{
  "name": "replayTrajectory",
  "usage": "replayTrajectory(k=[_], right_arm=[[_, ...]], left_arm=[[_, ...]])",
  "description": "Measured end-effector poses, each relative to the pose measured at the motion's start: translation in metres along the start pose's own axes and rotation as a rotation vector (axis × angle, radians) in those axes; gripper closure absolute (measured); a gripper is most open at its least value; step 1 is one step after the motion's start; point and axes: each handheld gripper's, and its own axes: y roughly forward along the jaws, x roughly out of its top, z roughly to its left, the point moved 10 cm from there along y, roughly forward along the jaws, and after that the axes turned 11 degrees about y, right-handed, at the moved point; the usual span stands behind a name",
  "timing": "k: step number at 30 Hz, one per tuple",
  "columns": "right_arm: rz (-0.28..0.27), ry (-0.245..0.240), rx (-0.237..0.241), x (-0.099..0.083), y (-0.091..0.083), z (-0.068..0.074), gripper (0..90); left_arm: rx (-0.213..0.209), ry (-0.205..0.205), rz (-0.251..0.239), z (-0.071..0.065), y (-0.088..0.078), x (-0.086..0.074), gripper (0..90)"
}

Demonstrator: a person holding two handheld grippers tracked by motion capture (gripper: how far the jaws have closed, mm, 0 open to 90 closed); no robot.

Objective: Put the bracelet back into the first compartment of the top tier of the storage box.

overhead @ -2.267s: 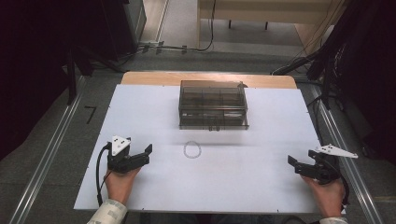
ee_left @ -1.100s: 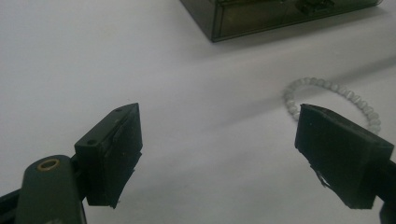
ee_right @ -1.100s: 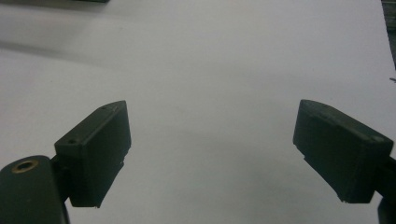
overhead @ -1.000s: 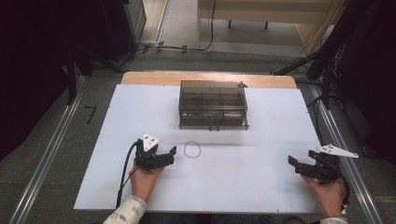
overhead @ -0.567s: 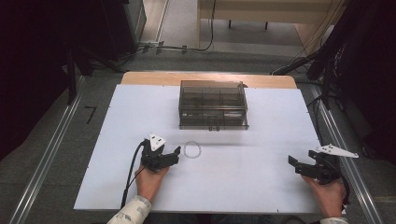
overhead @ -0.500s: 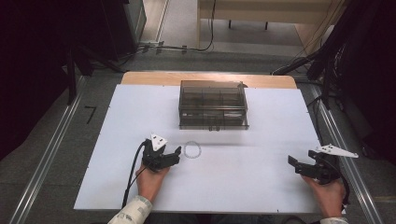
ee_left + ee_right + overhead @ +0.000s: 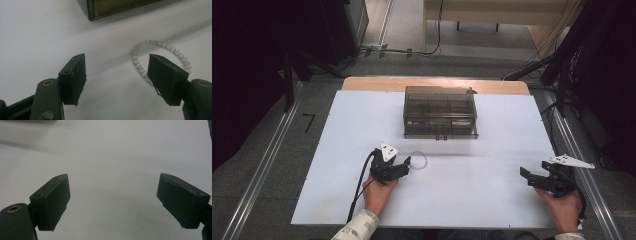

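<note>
left gripper (image 7: 404, 163) sits at the near-left rim of the bead bracelet (image 7: 417, 161) on the white mat (image 7: 492, 195). jaws unclenched, have just been closing in; in the left gripper view one jaw overlaps the bracelet (image 7: 140, 65), the other stands on bare mat — likely lining up to pinch the near arc, nothing grasped yet. smoked compartment box (image 7: 440, 112) sits just beyond, probably the drop spot. right gripper (image 7: 532, 179) parked far right, jaws wide and empty — out of the way.
</note>
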Motion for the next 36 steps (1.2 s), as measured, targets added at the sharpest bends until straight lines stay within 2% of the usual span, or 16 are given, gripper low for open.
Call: replayTrajectory(k=[2,7,19,22,25,28,29,30,33,36], right_arm=[[0.001,0.0,0.0,0.0,0.0,0.0,9.9],[0.002,0.001,0.001,0.0,0.001,0.001,10.0],[0.007,-0.002,0.0,-0.001,0.002,0.0,10.0],[0.008,0.001,0.0,-0.001,0.002,0.0,10.1],[0.01,-0.002,0.001,-0.001,0.002,0.0,10.1],[0.011,0.0,0.001,-0.001,0.002,0.0,10.1],[0.011,0.0,0.001,-0.001,0.002,0.0,10.1],[0.011,-0.001,-0.001,-0.001,0.002,0.0,10.1],[0.011,0.002,-0.002,-0.001,0.002,-0.001,10.1],[0.012,0.002,-0.001,-0.002,0.002,-0.001,10.3]], left_arm=[[-0.008,0.009,0.005,-0.001,0.001,0.0,31.8],[-0.021,0.001,0.001,-0.004,0.003,0.002,35.0],[-0.039,0.032,0.047,-0.01,0.009,0.0,46.0],[-0.043,0.044,0.068,-0.011,0.01,-0.001,47.4],[-0.039,0.048,0.066,-0.011,0.011,0.0,47.8],[-0.043,0.058,0.062,-0.013,0.01,0.0,55.0],[-0.047,0.064,0.061,-0.014,0.01,0.0,55.0],[-0.052,0.067,0.057,-0.015,0.01,0.001,62.1],[-0.072,0.096,0.05,-0.02,0.01,0.001,72.2],[-0.08,0.088,0.049,-0.02,0.01,0.001,74.0]])
